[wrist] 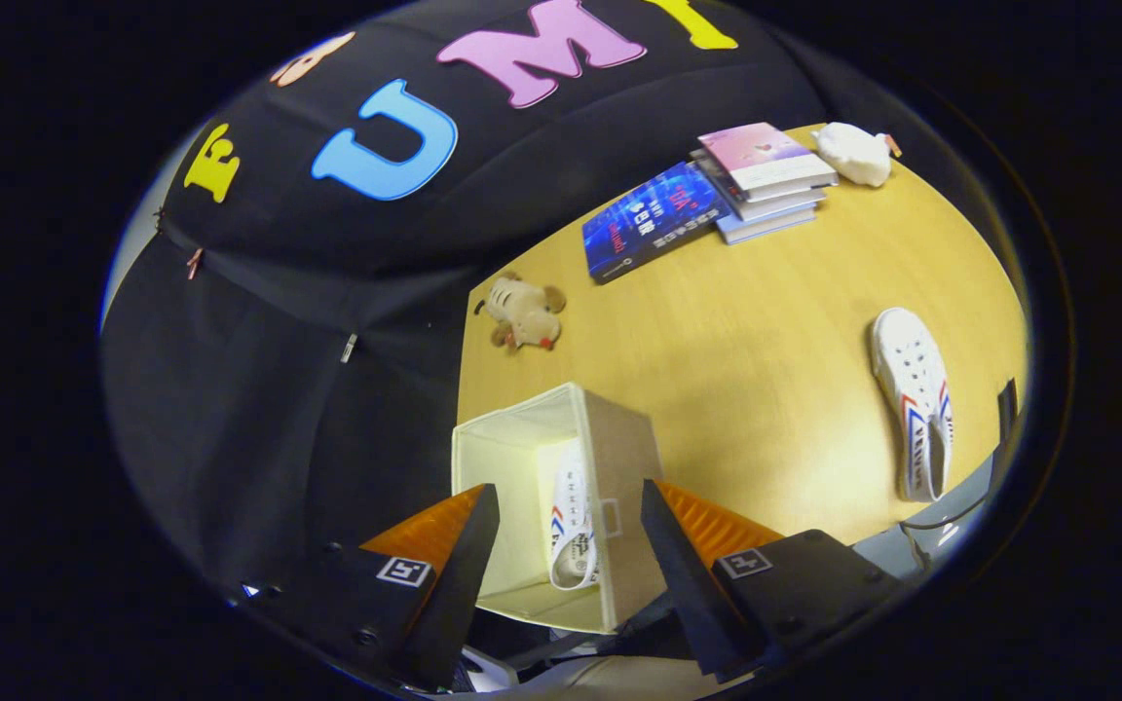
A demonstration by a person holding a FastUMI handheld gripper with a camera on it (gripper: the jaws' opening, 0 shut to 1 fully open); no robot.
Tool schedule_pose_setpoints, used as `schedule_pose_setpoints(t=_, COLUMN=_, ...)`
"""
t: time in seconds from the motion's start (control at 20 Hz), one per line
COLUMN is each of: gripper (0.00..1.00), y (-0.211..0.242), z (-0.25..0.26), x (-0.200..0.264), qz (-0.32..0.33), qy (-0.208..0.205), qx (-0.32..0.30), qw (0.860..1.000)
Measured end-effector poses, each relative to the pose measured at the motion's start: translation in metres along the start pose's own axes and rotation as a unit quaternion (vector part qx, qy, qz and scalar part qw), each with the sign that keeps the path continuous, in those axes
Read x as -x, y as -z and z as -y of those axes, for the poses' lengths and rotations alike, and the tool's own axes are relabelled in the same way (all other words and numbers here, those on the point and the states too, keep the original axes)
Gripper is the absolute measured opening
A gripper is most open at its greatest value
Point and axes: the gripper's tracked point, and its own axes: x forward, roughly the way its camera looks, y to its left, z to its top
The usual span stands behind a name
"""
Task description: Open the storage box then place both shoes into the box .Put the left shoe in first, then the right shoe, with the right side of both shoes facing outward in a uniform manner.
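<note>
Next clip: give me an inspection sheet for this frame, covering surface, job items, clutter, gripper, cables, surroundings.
Surface: wooden table, bare in the middle.
Job items: open box at the table's edge, one shoe standing inside it; second shoe lying on the table, away from the box.
Clutter: book stack, blue book, plush toy, white toy.
Gripper: gripper above the box, jaws open, holding nothing.
Cables: nothing seen.
Surroundings: black cloth wall behind the table.

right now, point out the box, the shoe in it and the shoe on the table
box [624,458], gripper view, outer side wall
shoe in box [573,531], gripper view, laced upper
shoe on table [915,394], gripper view, upper
</note>
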Motion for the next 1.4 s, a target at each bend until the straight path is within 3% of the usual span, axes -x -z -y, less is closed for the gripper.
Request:
schedule_pose_setpoints(t=0.35, gripper=0.90, y=-0.041, z=0.144, x=0.043, qz=0.034, qy=0.101, qx=-0.036, qw=0.994)
schedule_pose_setpoints(t=0.65, gripper=0.91, y=-0.042, z=0.259, x=0.043, qz=0.004, qy=0.178, qx=-0.046, qw=0.983)
schedule_pose_setpoints(t=1.0, gripper=0.91, y=-0.033, z=0.331, x=0.012, qz=-0.052, qy=0.214, qx=-0.031, qw=0.975)
schedule_pose_setpoints(t=1.25, gripper=0.81, y=-0.023, z=0.350, x=-0.013, qz=-0.092, qy=0.222, qx=-0.007, qw=0.971)
schedule_pose_setpoints(t=1.4, gripper=0.80, y=-0.016, z=0.350, x=-0.028, qz=-0.105, qy=0.216, qx=0.004, qw=0.971)
